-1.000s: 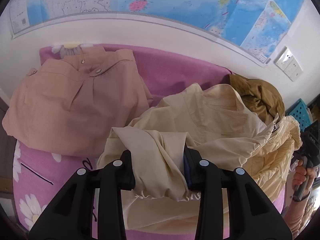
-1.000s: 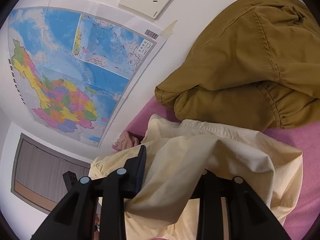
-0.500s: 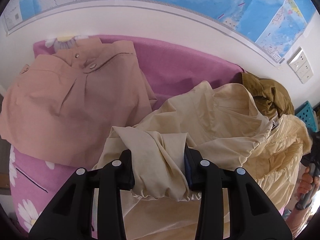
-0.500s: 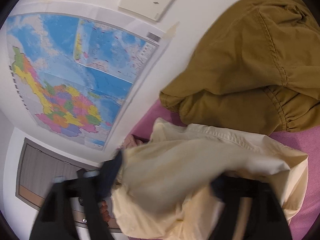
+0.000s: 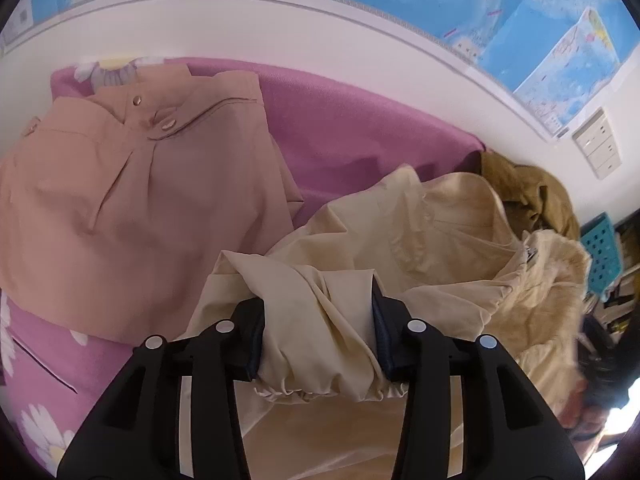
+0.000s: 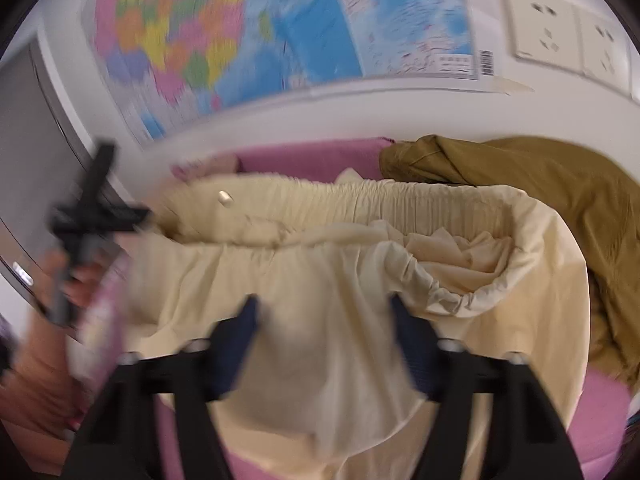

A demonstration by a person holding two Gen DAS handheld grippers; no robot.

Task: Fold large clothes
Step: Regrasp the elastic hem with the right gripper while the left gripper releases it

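A cream jacket point(image 5: 432, 240) lies crumpled on a pink flowered cloth point(image 5: 344, 136). My left gripper point(image 5: 318, 320) is shut on its elastic sleeve cuff point(image 5: 320, 364), held above the heap. In the blurred right wrist view the jacket point(image 6: 304, 240) shows its gathered elastic hem. My right gripper point(image 6: 324, 320) has cream fabric bunched between its blue-padded fingers point(image 6: 236, 332); the grip is hard to make out through the blur.
A folded peach garment point(image 5: 132, 200) lies at left on the cloth. An olive-brown garment point(image 5: 528, 196) is heaped at right by the wall, also in the right wrist view point(image 6: 560, 208). A map point(image 6: 280, 32) and sockets point(image 6: 560, 28) hang on the wall. A blue basket point(image 5: 600, 256) stands at right.
My right gripper has swung sharply, its view turning from the olive garment and wall to look across the jacket's hem. My left gripper keeps the cuff and has shifted slightly.
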